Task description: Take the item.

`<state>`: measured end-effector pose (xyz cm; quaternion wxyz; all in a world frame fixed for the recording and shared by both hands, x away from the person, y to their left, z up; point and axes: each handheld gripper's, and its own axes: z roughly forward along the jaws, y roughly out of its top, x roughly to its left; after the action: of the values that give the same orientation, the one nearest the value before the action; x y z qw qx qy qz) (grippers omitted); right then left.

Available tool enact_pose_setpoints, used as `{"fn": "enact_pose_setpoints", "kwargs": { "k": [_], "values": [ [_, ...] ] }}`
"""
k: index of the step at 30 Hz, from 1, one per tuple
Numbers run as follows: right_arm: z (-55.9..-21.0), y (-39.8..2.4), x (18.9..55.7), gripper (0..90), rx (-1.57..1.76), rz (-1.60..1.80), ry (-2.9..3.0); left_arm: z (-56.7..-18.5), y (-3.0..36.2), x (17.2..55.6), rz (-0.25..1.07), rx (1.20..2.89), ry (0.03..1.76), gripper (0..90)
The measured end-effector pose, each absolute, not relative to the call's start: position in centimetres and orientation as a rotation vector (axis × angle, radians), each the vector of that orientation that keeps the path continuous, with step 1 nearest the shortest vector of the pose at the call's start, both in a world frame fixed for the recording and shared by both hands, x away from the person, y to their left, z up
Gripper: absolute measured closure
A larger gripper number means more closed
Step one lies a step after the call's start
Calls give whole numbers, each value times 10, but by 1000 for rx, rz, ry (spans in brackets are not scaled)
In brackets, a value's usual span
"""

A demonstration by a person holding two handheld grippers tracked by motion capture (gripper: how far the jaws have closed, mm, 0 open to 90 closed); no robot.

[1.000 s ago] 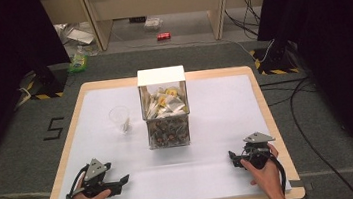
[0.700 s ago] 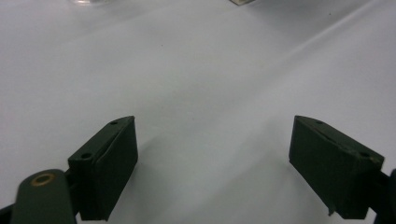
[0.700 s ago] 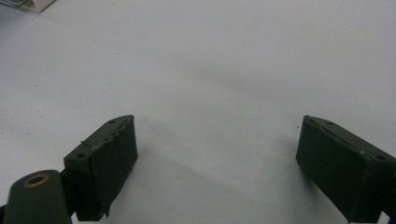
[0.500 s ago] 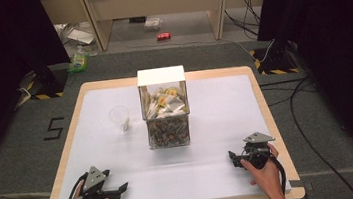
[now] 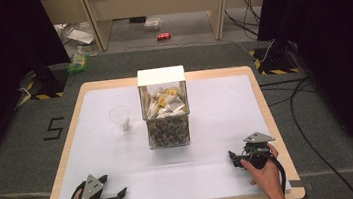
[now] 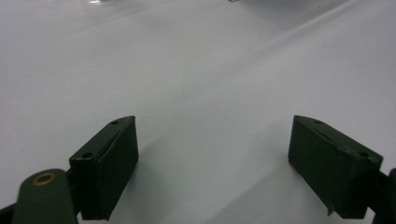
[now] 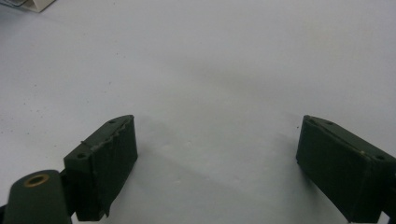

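Holding both sets of jaws wide apart with nothing between them, we rest the left gripper (image 5: 106, 198) and right gripper (image 5: 245, 155) at the near table (image 5: 223, 174) edge. Farther off stand the clear cup (image 5: 120, 119) and, to its right, the clear box (image 5: 165, 112); we should approach the cup low and squeeze gently.

Matt white sheet (image 5: 217, 125) covers the wood-edged table (image 5: 264, 94); clear plastic box (image 5: 166, 112) (glossy) and cup (image 5: 120, 118).
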<state>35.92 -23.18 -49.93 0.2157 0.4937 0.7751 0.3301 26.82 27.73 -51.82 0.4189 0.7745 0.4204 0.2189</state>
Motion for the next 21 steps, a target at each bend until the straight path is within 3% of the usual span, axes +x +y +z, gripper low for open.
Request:
{"fn": "enact_pose_setpoints", "kwargs": {
  "k": [21],
  "values": [
    [-499,-232,359,130,1369,915,2148,-529,280,240,611,1835,1075,149]
  ]
}}
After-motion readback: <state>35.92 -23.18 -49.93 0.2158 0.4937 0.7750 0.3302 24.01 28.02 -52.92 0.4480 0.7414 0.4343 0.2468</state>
